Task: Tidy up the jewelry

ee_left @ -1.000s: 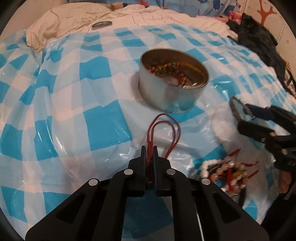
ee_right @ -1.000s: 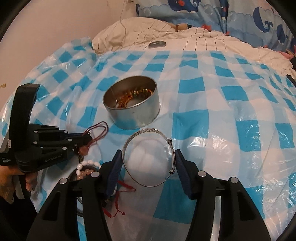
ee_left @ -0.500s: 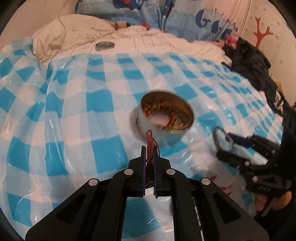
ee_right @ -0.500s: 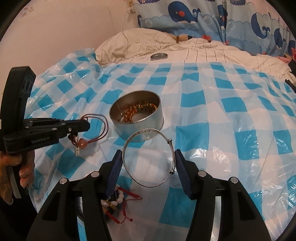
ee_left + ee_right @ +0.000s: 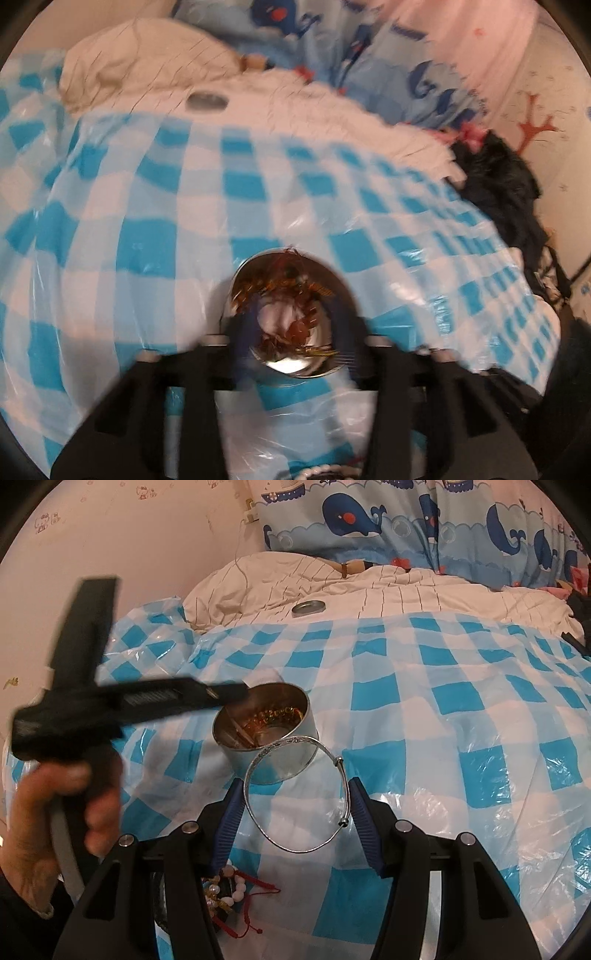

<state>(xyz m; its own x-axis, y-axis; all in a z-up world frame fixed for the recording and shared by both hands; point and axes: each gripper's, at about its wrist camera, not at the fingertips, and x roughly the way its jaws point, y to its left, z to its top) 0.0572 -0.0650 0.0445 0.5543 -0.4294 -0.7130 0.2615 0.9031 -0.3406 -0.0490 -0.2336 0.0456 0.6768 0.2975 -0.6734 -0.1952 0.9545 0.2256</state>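
Observation:
A round silver tin (image 5: 266, 734) holding amber beads and red cord stands on the blue-checked plastic sheet. My left gripper (image 5: 291, 332) is open right over the tin (image 5: 288, 317), its fingers either side of the rim; the view is blurred. In the right wrist view the left gripper's (image 5: 236, 692) tips reach the tin's near rim. My right gripper (image 5: 295, 812) holds a silver bangle (image 5: 295, 794) between its blue pads, in front of the tin. A pile of bead bracelets and red cords (image 5: 229, 893) lies under the right gripper.
The tin's lid (image 5: 308, 607) lies on the white striped duvet (image 5: 369, 590) behind the sheet. Whale-print pillows (image 5: 406, 520) line the back. Dark clothes (image 5: 509, 206) are heaped at the right of the bed.
My left gripper carried the red cord bracelet up over the tin and opened; the cord is no longer between its fingers. The right gripper rose a little, still holding the bangle.

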